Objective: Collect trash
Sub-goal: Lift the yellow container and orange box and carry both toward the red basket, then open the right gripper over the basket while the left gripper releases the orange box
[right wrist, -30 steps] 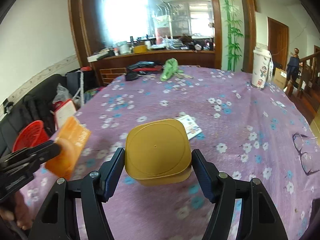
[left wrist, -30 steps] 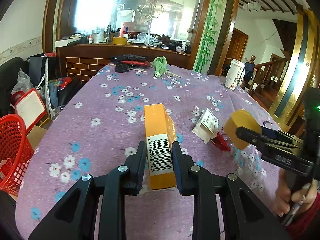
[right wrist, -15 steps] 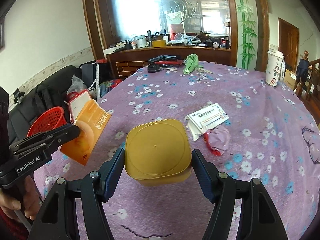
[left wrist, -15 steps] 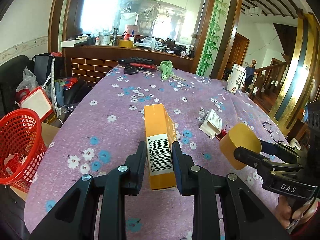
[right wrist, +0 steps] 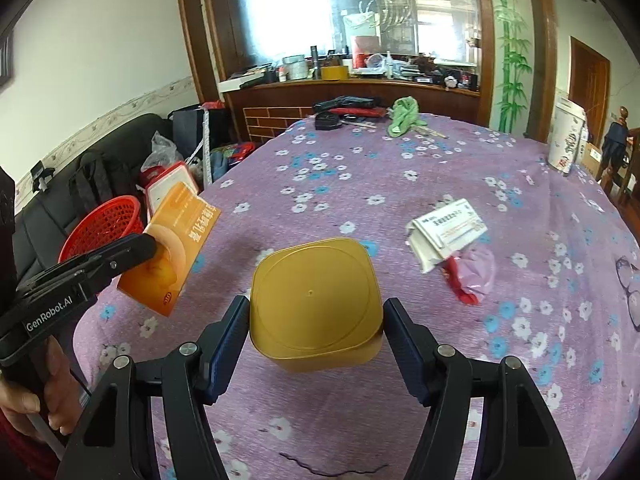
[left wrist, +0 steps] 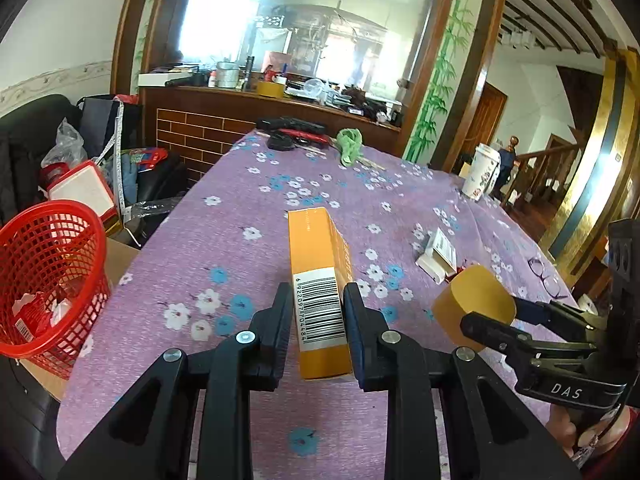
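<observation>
Item one: an orange cardboard carton (left wrist: 320,280), long and rectangular, glossy, with a white barcode label on its narrow face, is clamped between the black pads of the left gripper (left wrist: 318,320) and carried clear of the table; seen from the right wrist, its broad face shows printed characters and a pale ring motif. Item two: a mustard-yellow plastic tub (right wrist: 314,304), squarish with rounded corners, smooth and matte, with a raised circular line and a small central dimple on the face turned toward the camera, is held by its two opposite sides between the blue-padded jaws of the right gripper (right wrist: 314,340), likewise clear of the table. Both grippers are matte black plastic with silver screw heads. Surface: a table (right wrist: 400,184) covered with a lilac cloth of fine woven texture, printed with white and blue blossoms. Left lying on the cloth: a flattened white paper packet (right wrist: 446,232) with printed text, and touching it at its near corner a crumpled pale-pink and red wrapper (right wrist: 474,276). A pair of thin-framed glasses (right wrist: 628,284) lies near the right edge. At the far end are noted a crumpled green cloth (right wrist: 404,116) and dark flat items beside it. A tall white printed paper cup (left wrist: 482,172) stands upright near the far right edge. Beside the table's left edge stands a red plastic mesh basket (left wrist: 48,280), round and open-topped, in which scraps of paper are seen.
</observation>
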### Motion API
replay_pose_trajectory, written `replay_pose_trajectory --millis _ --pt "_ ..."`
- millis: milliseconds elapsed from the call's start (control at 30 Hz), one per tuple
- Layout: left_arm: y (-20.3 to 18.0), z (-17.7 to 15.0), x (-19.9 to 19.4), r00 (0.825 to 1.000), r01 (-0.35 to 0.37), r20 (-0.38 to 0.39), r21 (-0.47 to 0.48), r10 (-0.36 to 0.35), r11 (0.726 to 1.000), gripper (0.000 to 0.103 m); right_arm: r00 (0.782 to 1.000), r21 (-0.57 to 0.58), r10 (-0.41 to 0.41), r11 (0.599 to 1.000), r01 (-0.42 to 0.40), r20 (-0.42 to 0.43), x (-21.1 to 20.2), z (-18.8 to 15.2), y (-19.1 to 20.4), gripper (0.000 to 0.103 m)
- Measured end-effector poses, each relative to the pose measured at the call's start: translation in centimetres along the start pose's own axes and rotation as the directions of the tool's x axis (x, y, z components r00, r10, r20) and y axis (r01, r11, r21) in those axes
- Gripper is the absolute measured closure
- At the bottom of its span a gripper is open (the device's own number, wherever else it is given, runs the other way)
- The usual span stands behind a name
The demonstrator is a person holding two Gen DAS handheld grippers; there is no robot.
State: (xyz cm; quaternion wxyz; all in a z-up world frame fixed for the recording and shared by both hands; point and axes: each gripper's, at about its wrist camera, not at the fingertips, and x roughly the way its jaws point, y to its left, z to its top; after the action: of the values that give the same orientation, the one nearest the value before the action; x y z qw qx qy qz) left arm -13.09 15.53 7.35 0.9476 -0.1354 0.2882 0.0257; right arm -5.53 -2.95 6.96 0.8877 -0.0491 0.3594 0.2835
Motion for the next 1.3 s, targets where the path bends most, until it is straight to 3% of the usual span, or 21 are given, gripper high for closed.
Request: replay_pose_trajectory --millis 233,467,867,1033,1200,1233,1300 --pt "3.3 0.9 -2.1 0.998 -0.04 0.044 -0.045 0.042 0.998 0.079 0.998 -0.05 0.065 0.997 -0.066 -0.027 1.3 2.1 3.9 0.031" --pt "9.0 2.0 -5.1 0.987 -0.124 0.091 -0.116 0.135 0.985 0.078 0.985 -0.101 0.16 0.981 -0.165 -0.062 3.4 5.1 9.6 0.031" --pt "20.7 1.0 -8.2 0.943 -0.291 0.077 -0.274 0.322 0.917 0.078 0.931 -0.156 0.328 0.923 -0.353 -0.161 8.9 9.6 21.1 0.031" --pt "22.9 0.6 -8.4 0.936 -0.314 0.059 -0.298 0.346 0.901 0.078 0.905 -0.13 0.374 0.906 -0.404 -0.203 11.9 10.7 24.6 0.031" --pt "24.0 0.6 -8.1 0.93 -0.332 0.054 -0.299 0.364 0.895 0.078 0.894 -0.129 0.396 0.895 -0.427 -0.209 14.4 11.6 26.9 0.03" --pt "24.1 0.6 -8.0 0.926 -0.342 0.055 -0.299 0.373 0.891 0.077 0.893 -0.128 0.394 0.895 -0.426 -0.216 14.8 11.6 27.0 0.03" --pt "24.2 0.7 -8.1 0.92 -0.354 0.057 -0.305 0.388 0.884 0.057 0.895 -0.108 0.394 0.9 -0.422 -0.21 14.8 11.6 26.4 0.03"
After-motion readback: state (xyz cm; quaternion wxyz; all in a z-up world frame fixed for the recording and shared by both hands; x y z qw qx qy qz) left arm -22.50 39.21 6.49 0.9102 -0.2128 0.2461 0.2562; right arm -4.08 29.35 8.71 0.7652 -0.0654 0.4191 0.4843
